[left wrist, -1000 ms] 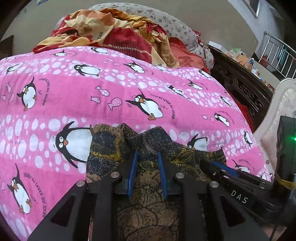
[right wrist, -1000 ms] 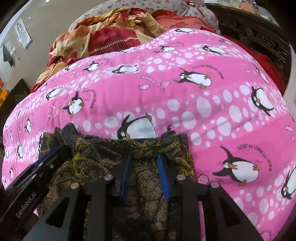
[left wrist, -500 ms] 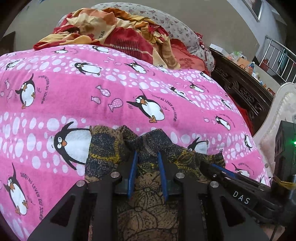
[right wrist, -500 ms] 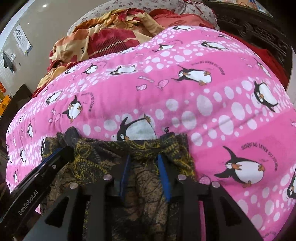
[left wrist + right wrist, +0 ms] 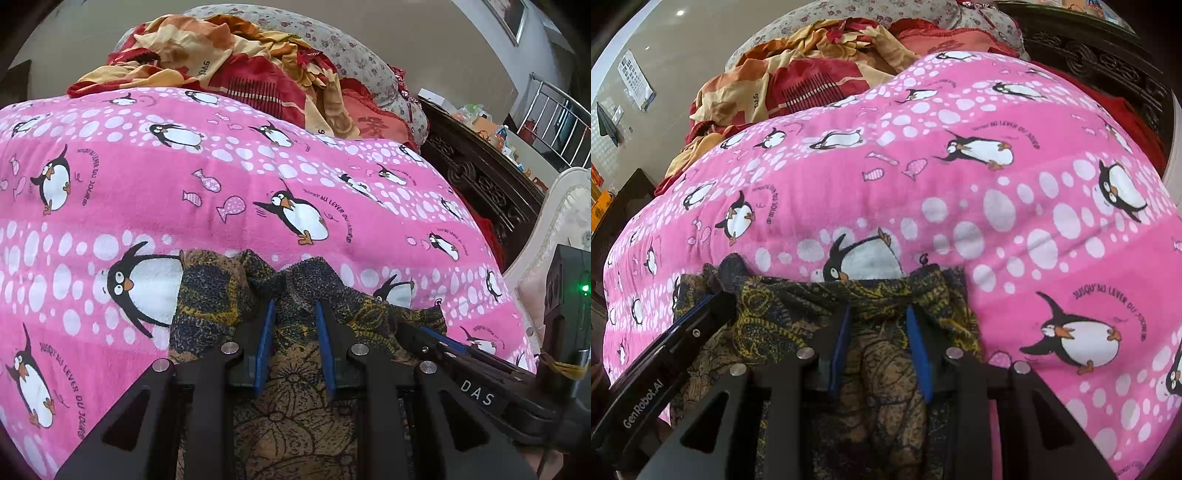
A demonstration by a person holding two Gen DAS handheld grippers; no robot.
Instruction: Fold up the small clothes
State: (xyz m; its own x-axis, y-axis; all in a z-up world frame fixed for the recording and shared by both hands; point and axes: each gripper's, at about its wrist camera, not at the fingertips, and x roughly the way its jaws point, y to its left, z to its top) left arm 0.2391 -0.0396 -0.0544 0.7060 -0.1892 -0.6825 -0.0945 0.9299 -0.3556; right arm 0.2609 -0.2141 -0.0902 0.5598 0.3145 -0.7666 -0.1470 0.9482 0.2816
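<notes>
A small dark garment with a yellow and brown pattern point(image 5: 207, 295) lies at the near edge of the pink penguin blanket point(image 5: 258, 184). My left gripper point(image 5: 293, 306) is shut on the garment's far edge, with cloth bunched between its blue pads. My right gripper point(image 5: 877, 314) is shut on the same garment point(image 5: 783, 306) further to the right along that edge. Each gripper shows in the other's view: the right one at the lower right of the left wrist view point(image 5: 436, 338), the left one at the lower left of the right wrist view point(image 5: 713, 306).
A crumpled red and orange blanket point(image 5: 236, 62) and a floral pillow point(image 5: 351, 55) lie at the far end of the bed. A dark carved wooden bed frame point(image 5: 487, 184) and a cream upholstered chair point(image 5: 557, 229) stand to the right.
Both grippers hold the garment as before. The views have shifted slightly forward and up over the blanket, carrying the gripped edge with them.
</notes>
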